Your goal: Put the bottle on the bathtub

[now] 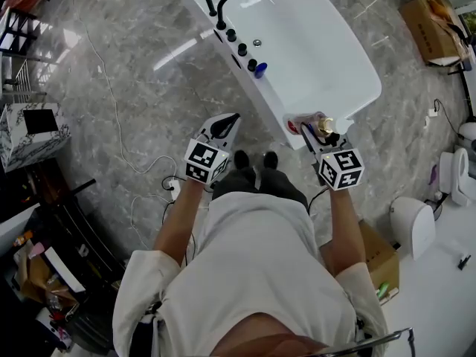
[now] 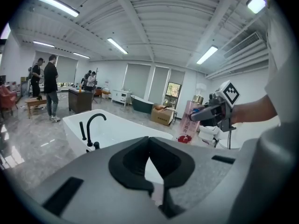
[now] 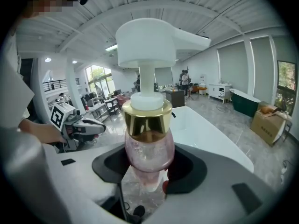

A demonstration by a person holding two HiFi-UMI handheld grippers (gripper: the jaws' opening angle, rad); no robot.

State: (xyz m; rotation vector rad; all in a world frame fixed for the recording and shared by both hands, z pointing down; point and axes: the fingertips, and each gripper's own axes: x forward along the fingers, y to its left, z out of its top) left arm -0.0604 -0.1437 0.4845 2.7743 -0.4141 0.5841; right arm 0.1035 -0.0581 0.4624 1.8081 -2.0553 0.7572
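Right claw (image 3: 148, 171) grasps the pink translucent pump bottle with gold collar and white head (image 3: 148, 146) upright between its pads for level set-down on the rim of the white oval bathtub (image 1: 320, 58) just ahead; left claw (image 2: 149, 149), clenched empty, hangs clear alongside

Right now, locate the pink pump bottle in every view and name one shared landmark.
Head view: bottle right of centre, in the right gripper.
Left gripper view: bottle right of centre.
Right gripper view: bottle dead centre, between the jaws.
Shared landmark: the white bathtub.
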